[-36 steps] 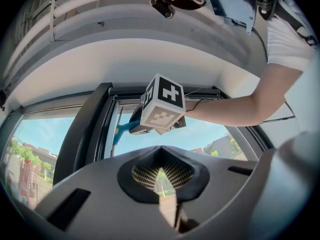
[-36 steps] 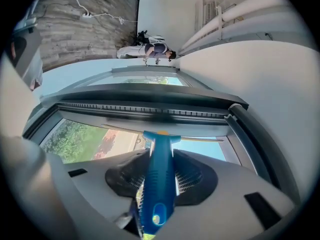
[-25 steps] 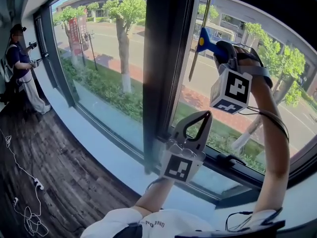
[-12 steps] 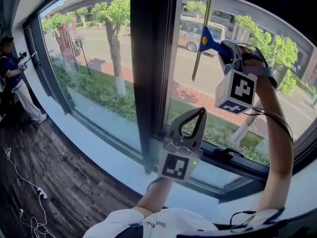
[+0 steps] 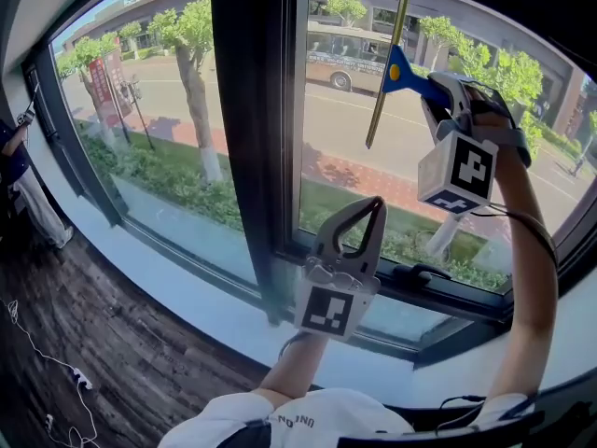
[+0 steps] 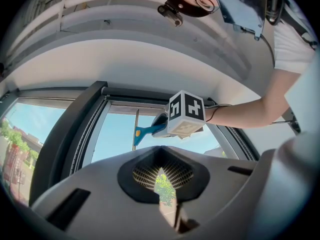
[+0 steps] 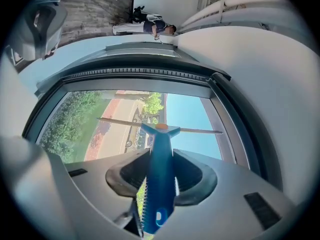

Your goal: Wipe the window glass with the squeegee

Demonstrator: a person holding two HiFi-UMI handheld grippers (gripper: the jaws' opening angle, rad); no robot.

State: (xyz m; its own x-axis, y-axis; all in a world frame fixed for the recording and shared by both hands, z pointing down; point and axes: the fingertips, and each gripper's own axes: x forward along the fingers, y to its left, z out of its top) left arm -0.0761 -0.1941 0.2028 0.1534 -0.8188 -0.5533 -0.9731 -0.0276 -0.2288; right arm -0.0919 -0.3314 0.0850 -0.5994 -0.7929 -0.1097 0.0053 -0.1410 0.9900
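Squeegee (image 5: 403, 71) has slid right, away from the dark window post (image 5: 252, 110).
The right gripper (image 5: 440, 90) has its jaws clamped on the blue handle, with the blade apparently against the window glass (image 5: 345, 157). The left gripper (image 5: 375, 209), jaws closed and empty, waits near the sill. This looks mid-stroke; the next move needs steady pressure. Two grippers, one squeegee.

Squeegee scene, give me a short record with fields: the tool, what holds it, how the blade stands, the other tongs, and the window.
tool: squeegee with a blue handle
held by: right tongs, shut on the handle
blade: near upright, up at the window glass, high on the right pane
left tongs: shut, empty, held lower than the squeegee
window: dark frame post to the left of that pane
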